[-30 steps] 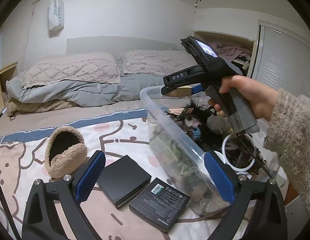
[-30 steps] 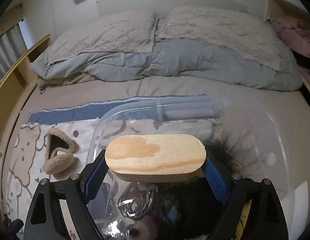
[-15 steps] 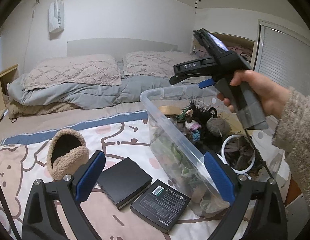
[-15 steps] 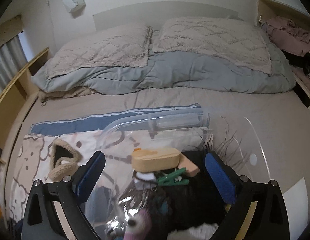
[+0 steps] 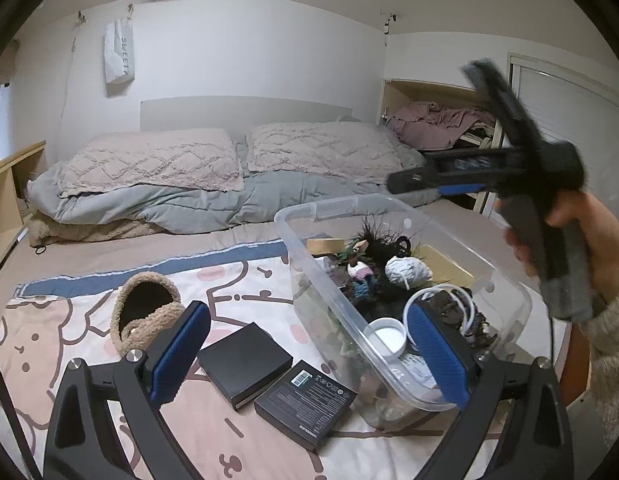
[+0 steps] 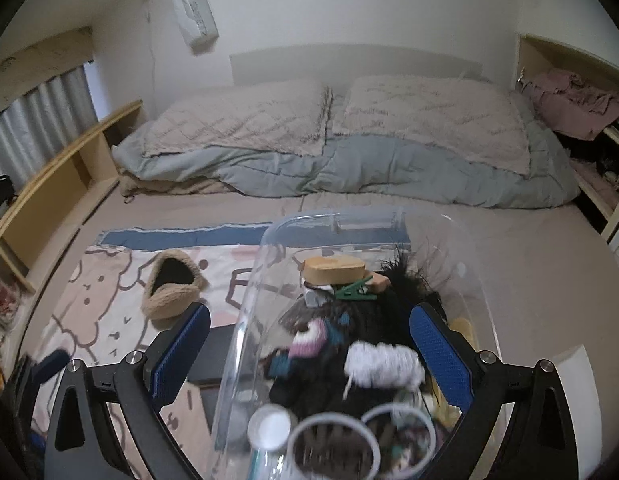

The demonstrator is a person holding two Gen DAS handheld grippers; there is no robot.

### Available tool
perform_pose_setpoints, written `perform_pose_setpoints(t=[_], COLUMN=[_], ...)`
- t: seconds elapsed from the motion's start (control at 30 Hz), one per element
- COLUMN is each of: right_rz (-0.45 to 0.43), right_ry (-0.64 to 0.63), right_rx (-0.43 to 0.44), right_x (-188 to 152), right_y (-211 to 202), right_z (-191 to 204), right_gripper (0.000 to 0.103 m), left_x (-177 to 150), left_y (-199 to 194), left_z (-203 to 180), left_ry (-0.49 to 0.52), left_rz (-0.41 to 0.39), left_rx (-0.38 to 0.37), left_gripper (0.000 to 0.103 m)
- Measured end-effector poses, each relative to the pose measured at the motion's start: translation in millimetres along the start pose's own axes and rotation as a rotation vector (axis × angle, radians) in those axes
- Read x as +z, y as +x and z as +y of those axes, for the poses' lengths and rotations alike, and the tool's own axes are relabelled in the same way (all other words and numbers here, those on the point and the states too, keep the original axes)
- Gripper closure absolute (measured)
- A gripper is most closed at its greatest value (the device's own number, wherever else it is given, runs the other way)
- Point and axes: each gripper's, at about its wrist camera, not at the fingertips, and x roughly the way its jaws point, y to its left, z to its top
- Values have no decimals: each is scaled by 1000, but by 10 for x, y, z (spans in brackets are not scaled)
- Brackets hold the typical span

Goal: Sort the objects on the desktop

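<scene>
You see a clear plastic bin (image 5: 309, 216) with a pale wooden block (image 6: 333, 270), a green clip (image 6: 355, 290) and white yarn (image 6: 383, 362) inside. The slipper (image 5: 147, 312) is beige with a dark inside. Two boxes (image 5: 245, 364) are black. The blanket (image 5: 237, 284) is pink and white with brown cartoon outlines.
</scene>
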Motion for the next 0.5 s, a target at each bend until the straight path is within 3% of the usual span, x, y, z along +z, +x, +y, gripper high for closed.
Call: perform_pose_setpoints(t=[0.5], right_rz=[-158], right_ry=[27], right_rx=[-66], right_x=[-733], right_y=[-1080], right_z=[-140], right_gripper=[0], left_x=[228], left_y=[-557], left_z=[-456], left_ry=[-1], left_rz=[-33], left_rx=[-16], left_gripper=[0])
